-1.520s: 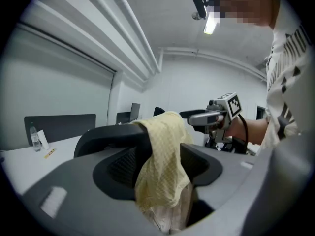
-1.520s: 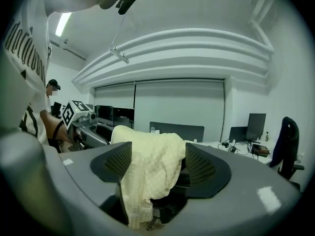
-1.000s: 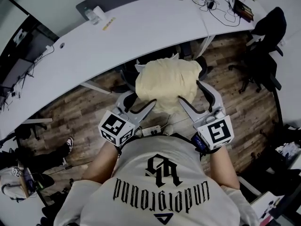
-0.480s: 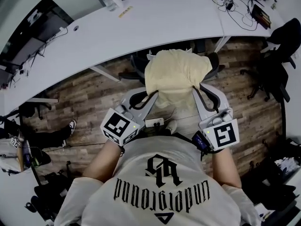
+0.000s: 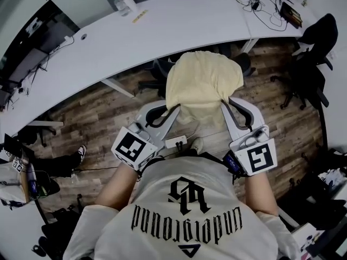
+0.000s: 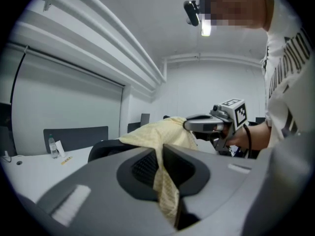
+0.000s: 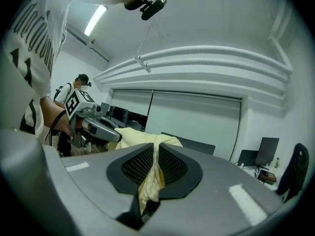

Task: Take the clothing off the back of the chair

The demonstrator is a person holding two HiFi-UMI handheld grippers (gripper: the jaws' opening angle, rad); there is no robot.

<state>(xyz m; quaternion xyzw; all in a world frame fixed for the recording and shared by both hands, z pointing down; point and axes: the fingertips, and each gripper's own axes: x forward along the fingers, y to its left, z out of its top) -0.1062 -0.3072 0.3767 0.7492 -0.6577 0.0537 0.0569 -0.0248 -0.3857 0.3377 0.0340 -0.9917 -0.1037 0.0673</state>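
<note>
Grip, left gripper (image 6: 160,166): you are pinching a fold of the pale yellow clothing (image 5: 201,80) tight between its pads. Grip, right gripper (image 7: 156,163): its jaws are closing on the clothing's other side, with cloth bunching between the pads. Clothing: it is draping over the back of the dark chair (image 5: 160,69). Chair: it is standing just beside the curved white bench (image 5: 162,28).

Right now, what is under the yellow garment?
An office chair: dark parts of it stick out on both sides of the yellow garment. The top of its backrest is covered by the cloth and cannot be seen.
</note>
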